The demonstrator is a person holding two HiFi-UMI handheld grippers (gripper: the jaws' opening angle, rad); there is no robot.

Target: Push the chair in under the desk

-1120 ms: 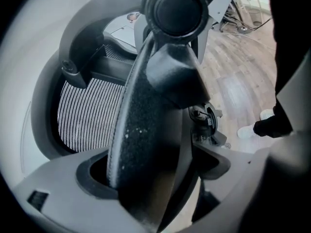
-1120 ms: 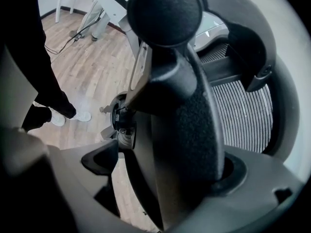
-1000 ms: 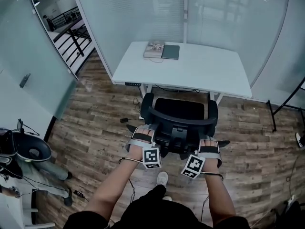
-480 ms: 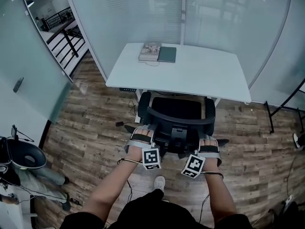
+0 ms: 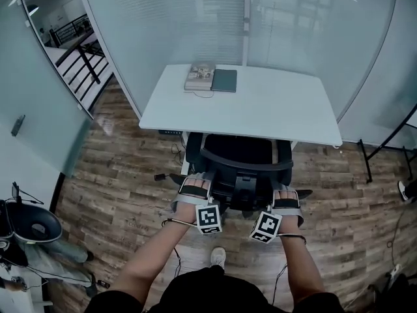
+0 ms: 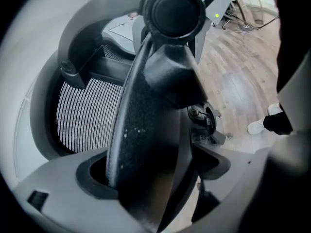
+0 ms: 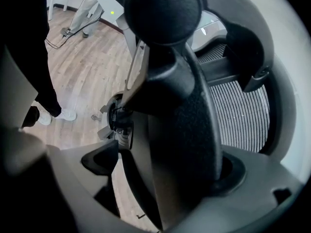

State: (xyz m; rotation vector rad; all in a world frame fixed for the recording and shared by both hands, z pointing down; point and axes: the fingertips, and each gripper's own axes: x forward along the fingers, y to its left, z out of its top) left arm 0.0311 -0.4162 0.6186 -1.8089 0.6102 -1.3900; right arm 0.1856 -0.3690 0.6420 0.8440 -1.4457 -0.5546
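Rolled chair nearer table. Clamped left hand-held gripper, right hand-held gripper on stiff backrest rim; likely heavy, rolls freely.

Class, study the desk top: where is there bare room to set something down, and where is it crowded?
Bare: the whole right half of the desk, and the front strip between the book and the chair. Crowded: the back left, where book and notebook lie side by side.
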